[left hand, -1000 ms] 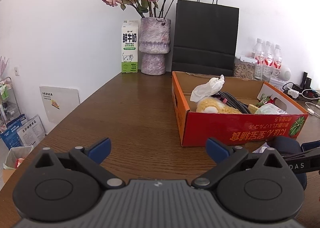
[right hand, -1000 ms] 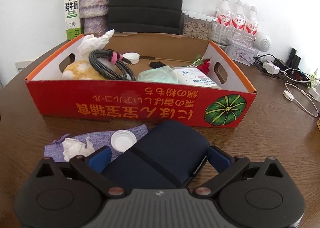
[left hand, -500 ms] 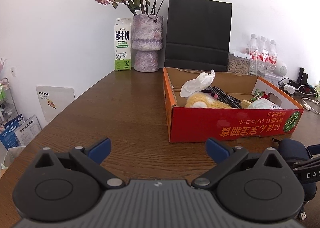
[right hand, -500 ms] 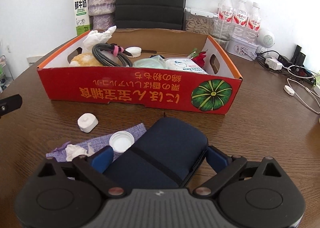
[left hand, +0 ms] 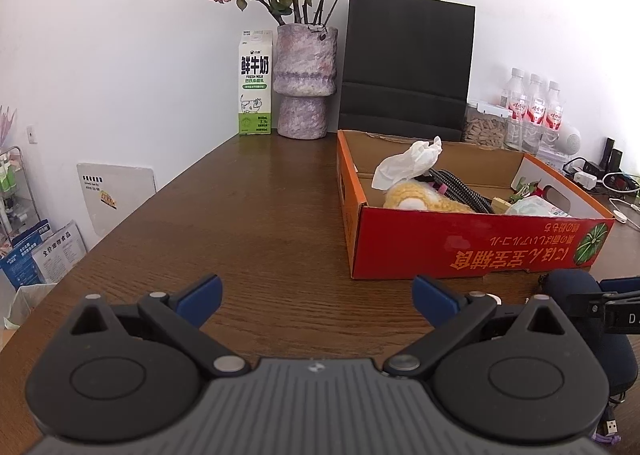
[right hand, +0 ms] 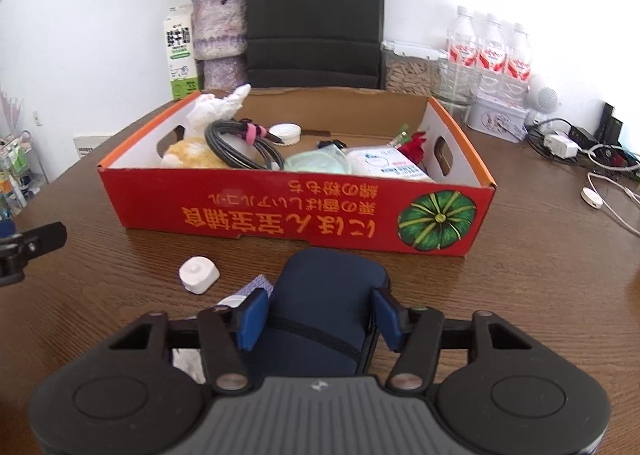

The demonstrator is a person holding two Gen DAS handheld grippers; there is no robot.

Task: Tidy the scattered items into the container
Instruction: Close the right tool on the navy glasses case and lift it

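Note:
The red cardboard box (right hand: 280, 211) stands on the brown table and holds a tissue, a yellow plush, a coiled cable, a white lid and a wipes pack. In front of it lies a navy zip case (right hand: 328, 287). My right gripper (right hand: 320, 319) is closing on that case, and its blue pads touch both sides. A small white plug-like piece (right hand: 199, 274) and a purple cloth pouch (right hand: 256, 287) lie left of the case. My left gripper (left hand: 316, 289) hangs open over bare wood, left of the box (left hand: 480, 243) and the case (left hand: 572, 287).
A vase of dried roses (left hand: 306, 83), a milk carton (left hand: 255, 87) and a black paper bag (left hand: 408, 67) line the back wall. Water bottles (right hand: 488, 51), a tin and tangled chargers (right hand: 580, 143) sit at the right. The table's left edge (left hand: 120, 223) drops to floor clutter.
The right jaws have come in from wide apart to the sides of the navy case. The right view has pulled back and up a little, which brings the small white piece into sight.

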